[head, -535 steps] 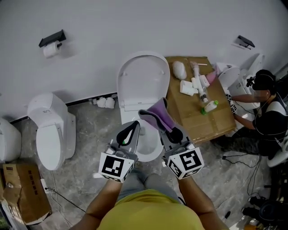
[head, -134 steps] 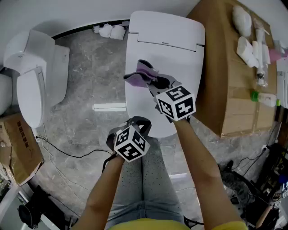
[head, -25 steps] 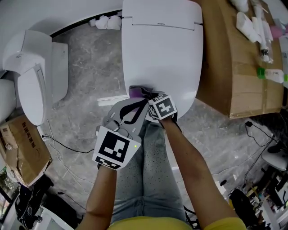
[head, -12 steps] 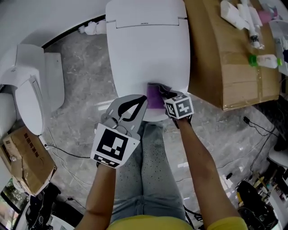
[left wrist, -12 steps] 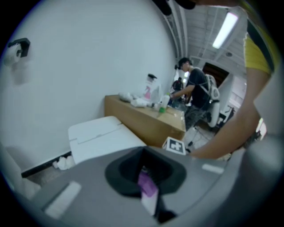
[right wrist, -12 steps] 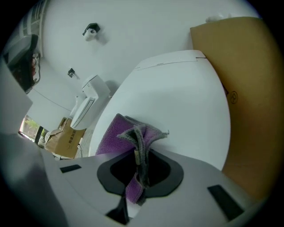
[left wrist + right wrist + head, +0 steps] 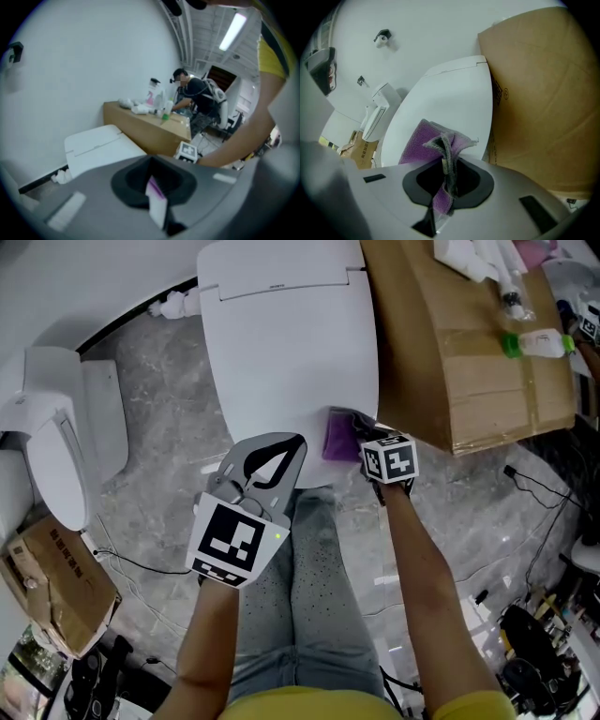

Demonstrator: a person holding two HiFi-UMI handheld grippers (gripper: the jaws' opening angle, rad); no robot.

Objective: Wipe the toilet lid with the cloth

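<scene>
the right gripper's (image 7: 446,183) jaws were pinched shut on a fold of the purple cloth (image 7: 423,139), which lay on the front right edge of the closed white toilet lid (image 7: 281,343). the left gripper (image 7: 279,442), jaws together on themselves, hovered at the lid's front. the lid's print was too small to read. a cardboard box (image 7: 469,362) stood just right of the lid, on a grey marbled floor (image 7: 159,427).

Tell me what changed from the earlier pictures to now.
The right gripper has slid the purple cloth across the front of the closed toilet lid, from left to right, toward the cardboard box. Much earlier the lid stood raised. Unchanged: its grip on the cloth; the left gripper shut and empty, off the lid.
</scene>
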